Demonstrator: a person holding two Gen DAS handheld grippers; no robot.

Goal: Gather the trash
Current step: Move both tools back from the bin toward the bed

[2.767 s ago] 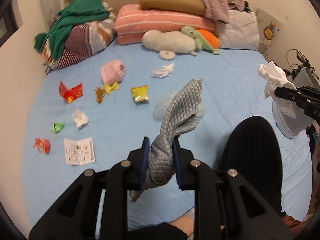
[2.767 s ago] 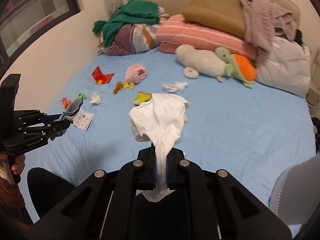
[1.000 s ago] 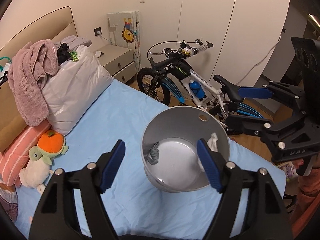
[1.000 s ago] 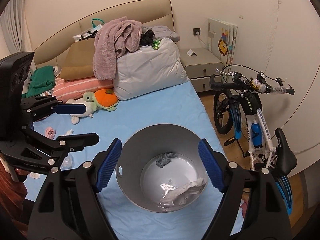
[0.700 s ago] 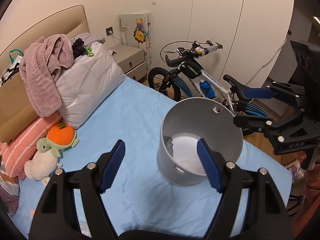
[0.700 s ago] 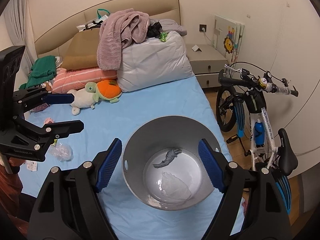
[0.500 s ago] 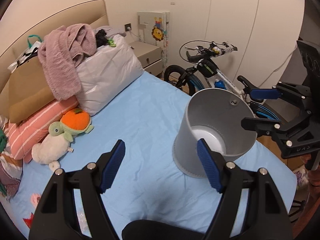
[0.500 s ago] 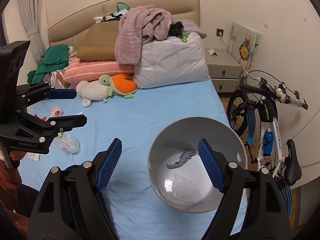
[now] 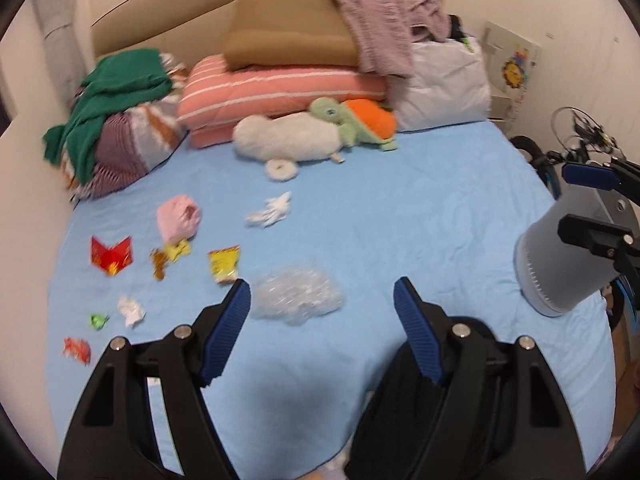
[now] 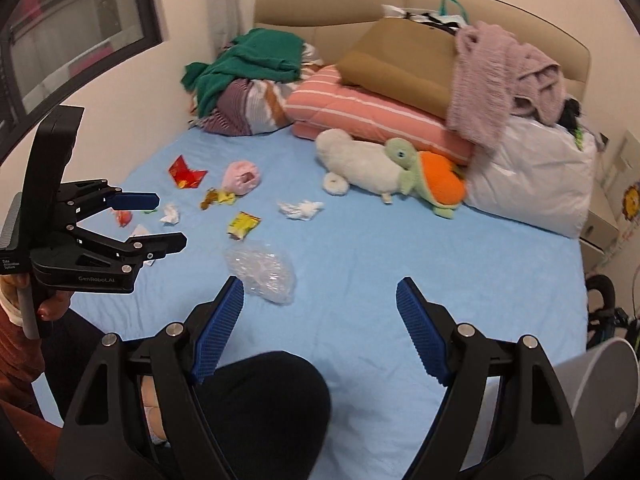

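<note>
Both grippers hang open and empty over the blue bed sheet. My left gripper [image 9: 322, 304] is just short of a clear crumpled plastic wrap [image 9: 298, 295]; the wrap also shows in the right wrist view [image 10: 262, 270], ahead and left of my right gripper [image 10: 320, 308]. Scattered trash lies further left: a yellow wrapper [image 9: 225, 265], white tissue [image 9: 270, 213], a pink crumpled piece [image 9: 179, 219], a red packet [image 9: 111, 256], a white scrap [image 9: 131, 310], green [image 9: 98, 320] and orange scraps [image 9: 76, 348]. The grey bin [image 9: 560, 256] stands on the bed at the right.
Pillows, folded blankets, a green garment and plush toys [image 9: 316, 136] line the headboard. A bicycle [image 9: 580, 152] stands off the bed's right side. A dark-clothed knee [image 10: 256, 412] rests on the bed's near edge. The wall runs along the bed's left side.
Both grippers have swung left, from over the grey bin back to the littered part of the bed. The grey cloth and white tissue they held earlier were let go into the bin.
</note>
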